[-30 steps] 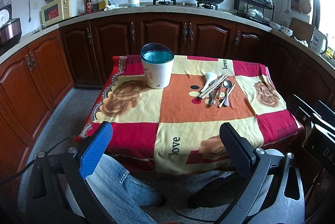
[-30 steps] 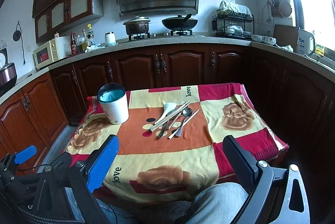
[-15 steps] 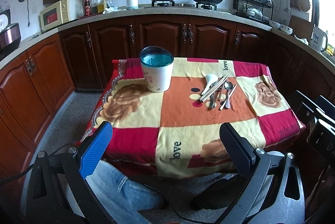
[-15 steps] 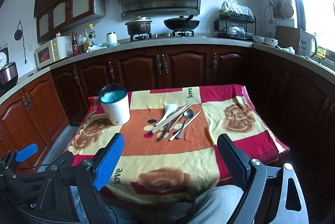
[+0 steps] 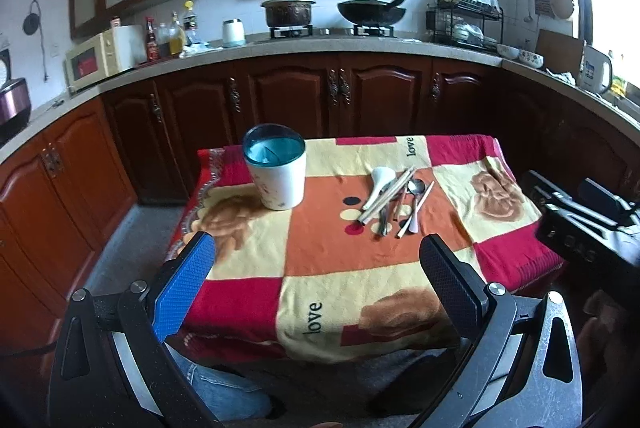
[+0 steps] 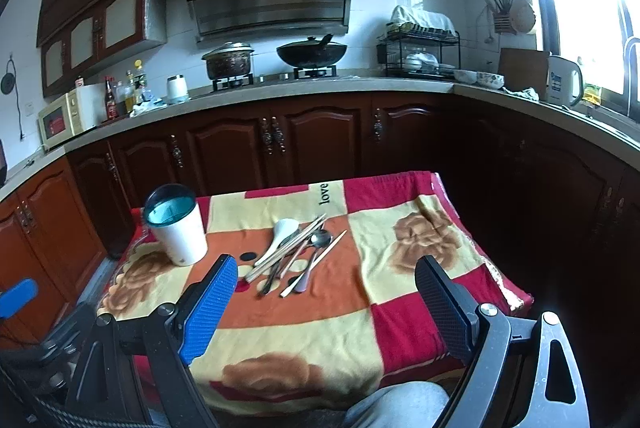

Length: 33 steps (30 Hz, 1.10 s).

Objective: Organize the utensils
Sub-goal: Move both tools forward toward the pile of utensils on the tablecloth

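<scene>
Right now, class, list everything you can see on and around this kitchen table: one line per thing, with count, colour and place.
utensil holder: one, white with teal rim, table's left side, upright.
utensil pile: one loose heap, white ceramic spoon, pale chopsticks, metal spoons, exact count unclear, right of the holder.
tablecloth: one, red, orange and cream patches, covering the table.
microwave: one, cream, counter at left.
bottles: several, mixed colours, beside the microwave.
pot: one, dark with lid, on the stove.
wok: one, black, on the stove.
dish rack: one, black, counter at right.
kettle: one, white, near the window.
left gripper: open, empty.
right gripper: open, empty.
</scene>
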Each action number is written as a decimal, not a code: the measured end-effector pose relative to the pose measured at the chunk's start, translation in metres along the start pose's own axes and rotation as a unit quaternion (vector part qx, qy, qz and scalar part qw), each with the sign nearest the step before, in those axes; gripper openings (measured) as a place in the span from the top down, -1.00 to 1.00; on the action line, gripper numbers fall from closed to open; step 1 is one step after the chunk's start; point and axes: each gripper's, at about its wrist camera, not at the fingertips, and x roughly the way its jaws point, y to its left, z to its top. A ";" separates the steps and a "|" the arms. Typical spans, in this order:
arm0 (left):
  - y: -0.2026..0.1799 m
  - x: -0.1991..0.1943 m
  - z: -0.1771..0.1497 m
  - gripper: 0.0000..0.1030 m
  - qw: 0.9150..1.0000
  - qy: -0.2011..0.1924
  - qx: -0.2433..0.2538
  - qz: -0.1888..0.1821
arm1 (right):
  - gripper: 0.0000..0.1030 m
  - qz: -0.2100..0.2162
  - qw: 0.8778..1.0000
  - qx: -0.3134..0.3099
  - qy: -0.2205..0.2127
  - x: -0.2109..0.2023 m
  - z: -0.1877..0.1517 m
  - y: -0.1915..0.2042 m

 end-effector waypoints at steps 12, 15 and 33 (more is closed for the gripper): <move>0.116 0.051 0.007 -0.99 0.994 0.016 -0.061 0.088 | -0.73 0.015 1.000 -0.014 0.004 0.012 -0.001 0.020; 0.141 0.073 -0.005 -0.99 0.992 0.021 -0.058 0.112 | -0.73 0.014 1.000 -0.017 -0.001 0.013 0.001 0.030; -0.012 -0.020 -0.030 -0.99 0.996 -0.002 0.030 -0.087 | -0.73 -0.019 0.999 -0.006 -0.043 -0.019 0.016 0.008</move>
